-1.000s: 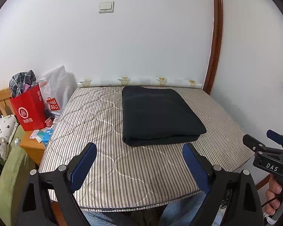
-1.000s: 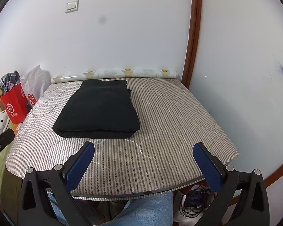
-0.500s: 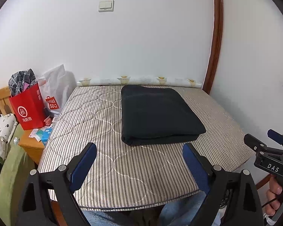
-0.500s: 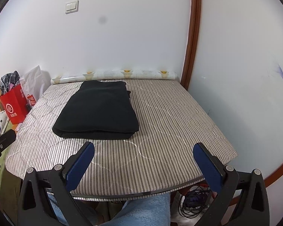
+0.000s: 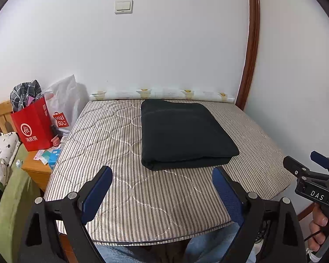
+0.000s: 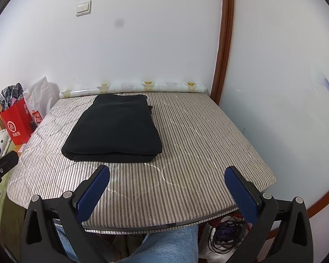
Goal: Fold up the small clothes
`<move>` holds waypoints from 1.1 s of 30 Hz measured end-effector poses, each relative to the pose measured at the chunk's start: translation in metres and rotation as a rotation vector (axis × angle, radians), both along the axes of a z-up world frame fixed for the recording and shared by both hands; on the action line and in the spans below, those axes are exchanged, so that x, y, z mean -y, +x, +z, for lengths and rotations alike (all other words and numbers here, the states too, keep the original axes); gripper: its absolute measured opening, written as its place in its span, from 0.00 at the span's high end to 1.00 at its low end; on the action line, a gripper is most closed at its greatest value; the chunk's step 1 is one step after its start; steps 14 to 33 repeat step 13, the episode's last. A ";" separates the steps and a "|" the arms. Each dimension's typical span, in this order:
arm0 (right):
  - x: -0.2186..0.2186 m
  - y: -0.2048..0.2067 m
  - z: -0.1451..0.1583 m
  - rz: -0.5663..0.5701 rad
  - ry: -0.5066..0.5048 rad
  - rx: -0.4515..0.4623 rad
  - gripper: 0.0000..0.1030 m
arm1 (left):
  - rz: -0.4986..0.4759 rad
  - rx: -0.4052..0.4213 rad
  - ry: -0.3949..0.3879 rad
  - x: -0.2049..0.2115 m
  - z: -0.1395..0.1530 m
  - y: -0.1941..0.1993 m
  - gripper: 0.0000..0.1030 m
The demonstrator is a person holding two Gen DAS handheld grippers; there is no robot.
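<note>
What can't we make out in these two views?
- Garment type: the black cloth is folded, so both views show only the outer layer.
- Red bag contents: left view, only plaid fabric pokes out.
- Under the mattress: right view, its front edge cuts off the cables.
- Right hand-held gripper body: left view, cropped by the frame edge.

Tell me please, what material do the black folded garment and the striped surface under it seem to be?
Black folded garment: probably a soft knit or fleece, matte, with thick rounded fold edges and no shine. Striped surface: seemingly a quilted woven fabric pad, grey and cream stripes with curved stitch lines, matte.
</note>
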State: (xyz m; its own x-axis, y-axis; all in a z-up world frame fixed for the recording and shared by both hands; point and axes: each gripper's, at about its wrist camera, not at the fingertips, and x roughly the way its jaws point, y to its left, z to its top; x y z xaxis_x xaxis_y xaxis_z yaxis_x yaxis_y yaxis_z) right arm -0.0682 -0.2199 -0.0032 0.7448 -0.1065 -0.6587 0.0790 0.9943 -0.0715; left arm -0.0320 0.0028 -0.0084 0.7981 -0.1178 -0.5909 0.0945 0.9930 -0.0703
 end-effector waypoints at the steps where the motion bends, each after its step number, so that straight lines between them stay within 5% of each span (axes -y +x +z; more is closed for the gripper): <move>1: 0.000 0.000 0.000 -0.001 0.001 0.001 0.00 | -0.001 0.000 0.000 0.000 0.000 0.000 0.11; 33: -0.005 -0.003 0.001 0.000 -0.003 0.003 0.00 | 0.005 0.010 -0.003 -0.002 0.002 -0.001 0.10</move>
